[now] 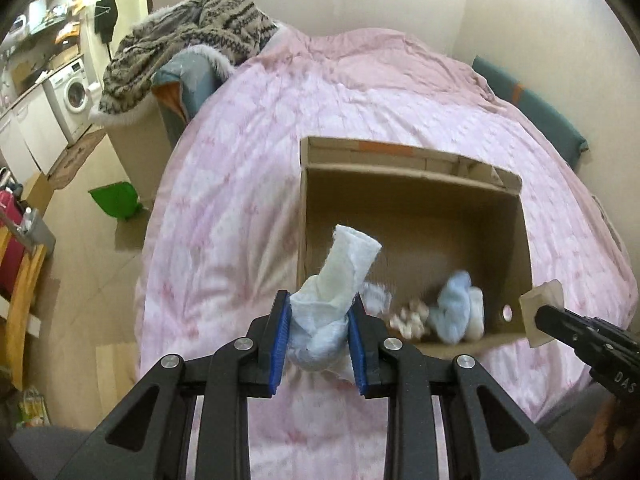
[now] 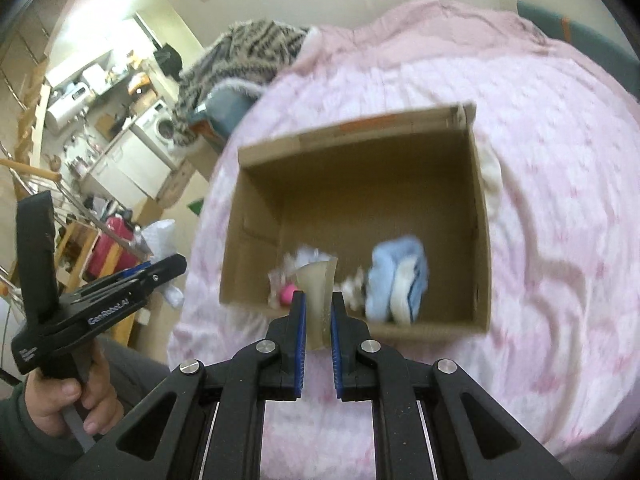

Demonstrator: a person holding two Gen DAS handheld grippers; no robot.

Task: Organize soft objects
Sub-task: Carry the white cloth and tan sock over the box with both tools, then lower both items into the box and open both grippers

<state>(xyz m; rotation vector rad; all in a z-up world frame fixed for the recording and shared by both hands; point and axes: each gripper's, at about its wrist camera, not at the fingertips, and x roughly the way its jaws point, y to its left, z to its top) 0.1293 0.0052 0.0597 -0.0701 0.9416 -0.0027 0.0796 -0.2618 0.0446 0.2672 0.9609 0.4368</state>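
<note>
Home bedroom: bed under pink floral quilt, patterned knit sweater heaped beside; white front-loading washing machine beyond.

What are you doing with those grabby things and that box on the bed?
A person is tidying soft things into a cardboard box on the pink bedspread. The left gripper is clamped on a pale blue and white cloth. The right gripper pinches a small beige piece. A fluffy blue bundle already lies inside.

left gripper: black, blue-lined jaws, silver screws | right gripper: same | sleeve: dark green
</note>
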